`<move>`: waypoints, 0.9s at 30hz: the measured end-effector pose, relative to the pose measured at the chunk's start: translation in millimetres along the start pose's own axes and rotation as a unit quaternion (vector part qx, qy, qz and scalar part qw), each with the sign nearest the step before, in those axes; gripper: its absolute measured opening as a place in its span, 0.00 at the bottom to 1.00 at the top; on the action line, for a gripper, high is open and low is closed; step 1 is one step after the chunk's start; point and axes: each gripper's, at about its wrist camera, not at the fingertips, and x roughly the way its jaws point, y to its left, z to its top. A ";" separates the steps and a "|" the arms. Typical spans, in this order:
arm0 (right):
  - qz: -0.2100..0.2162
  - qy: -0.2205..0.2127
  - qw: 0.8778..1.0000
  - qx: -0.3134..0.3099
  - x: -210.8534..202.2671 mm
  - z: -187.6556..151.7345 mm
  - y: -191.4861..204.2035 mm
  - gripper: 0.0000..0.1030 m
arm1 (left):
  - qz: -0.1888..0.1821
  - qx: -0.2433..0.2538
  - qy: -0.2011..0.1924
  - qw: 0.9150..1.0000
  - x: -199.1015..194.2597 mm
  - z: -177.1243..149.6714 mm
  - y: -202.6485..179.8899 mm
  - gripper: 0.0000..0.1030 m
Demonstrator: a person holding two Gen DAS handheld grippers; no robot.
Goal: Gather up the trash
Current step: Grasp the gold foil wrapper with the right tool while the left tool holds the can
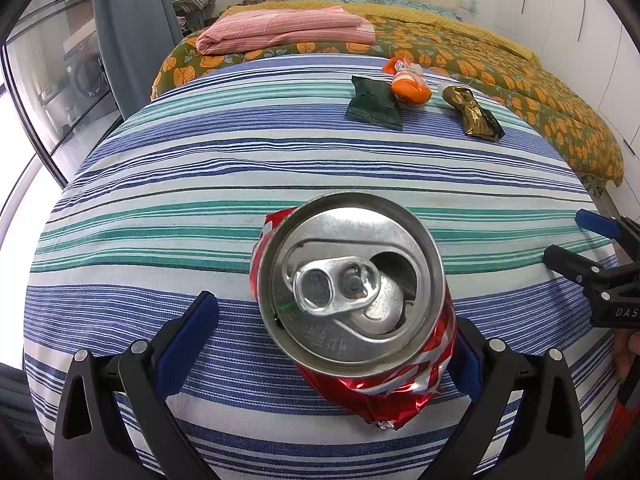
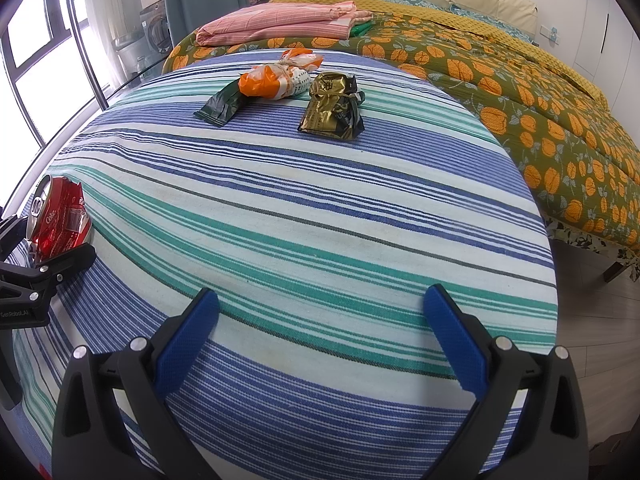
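A crushed red cola can (image 1: 352,300) lies on the striped cloth (image 1: 180,168) with its opened top facing the left wrist camera. My left gripper (image 1: 332,316) is open around it; the left finger (image 1: 200,324) stands apart from the can and the right finger is mostly hidden behind it. Farther back lie a dark green wrapper (image 1: 374,106), a knotted orange and white bag (image 1: 408,84) and a gold and black wrapper (image 1: 476,114). My right gripper (image 2: 322,298) is open over bare cloth, well short of the gold wrapper (image 2: 334,108). The can (image 2: 60,216) shows at the far left of its view.
Behind the striped surface is a bed with an orange-flowered quilt (image 2: 520,92) and a folded pink blanket (image 1: 280,28). Windows and a blue-grey curtain (image 1: 132,20) stand to the left, white cupboards (image 1: 580,12) to the right. Wooden floor (image 2: 592,312) shows past the right edge.
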 end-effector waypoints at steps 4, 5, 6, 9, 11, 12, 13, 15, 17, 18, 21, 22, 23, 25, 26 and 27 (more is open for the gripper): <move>0.000 0.000 1.000 0.000 0.0 0.0 -0.2 0.96 | 0.000 0.000 0.000 1.000 0.0 0.0 0.1 0.96; 0.000 0.000 1.000 0.000 -0.1 -0.1 -0.3 0.96 | 0.000 0.000 0.000 1.000 0.0 0.0 0.0 0.96; 0.000 0.000 1.000 0.000 0.0 0.1 -0.1 0.96 | 0.000 0.000 0.000 1.000 0.1 -0.1 0.0 0.96; -0.001 0.000 1.000 -0.001 0.3 0.8 0.2 0.96 | 0.000 0.000 0.000 1.000 0.0 0.0 0.0 0.96; 0.005 0.010 1.000 -0.010 1.9 3.3 0.2 0.96 | 0.000 0.000 0.000 1.000 0.0 0.1 -0.1 0.96; 0.009 0.018 1.000 -0.015 4.1 7.2 -0.9 0.96 | 0.000 0.000 0.000 1.000 0.0 0.0 -0.2 0.96; 0.009 0.024 1.000 -0.013 7.7 14.3 -4.5 0.96 | 0.000 0.000 0.000 1.000 0.1 -0.1 -0.1 0.96; 0.006 0.020 1.000 0.005 13.3 31.1 -13.6 0.95 | 0.000 0.000 0.000 1.000 0.1 0.1 -0.2 0.96; 0.006 0.010 1.000 0.021 19.0 51.6 -20.1 0.95 | 0.000 0.000 0.000 1.000 0.0 0.1 -0.1 0.96; 0.010 0.009 0.999 0.029 23.5 62.4 -22.7 0.95 | 0.000 0.000 0.000 1.000 0.2 0.1 -0.1 0.96; 0.025 0.010 0.998 0.058 42.3 95.2 -28.6 0.95 | 0.000 0.000 0.000 1.000 0.0 0.0 -0.3 0.96; 0.027 0.006 0.998 0.063 48.7 105.2 -28.8 0.95 | 0.000 0.000 0.000 1.000 0.2 0.6 -0.1 0.96; 0.023 0.004 0.998 0.064 55.1 114.0 -28.0 0.94 | 0.000 0.000 0.000 1.000 -0.1 -0.3 -0.5 0.96; 0.020 0.000 0.997 0.068 65.0 125.9 -25.9 0.91 | 0.000 0.000 0.000 1.000 -0.1 -0.3 -0.3 0.96; 0.023 0.002 0.997 0.068 67.1 129.7 -25.0 0.86 | 0.000 0.000 0.000 1.000 -0.1 -0.4 -0.3 0.96; 0.027 0.007 0.997 0.067 70.3 131.6 -23.9 0.74 | 0.000 0.000 0.000 1.000 -0.1 -0.3 -0.2 0.96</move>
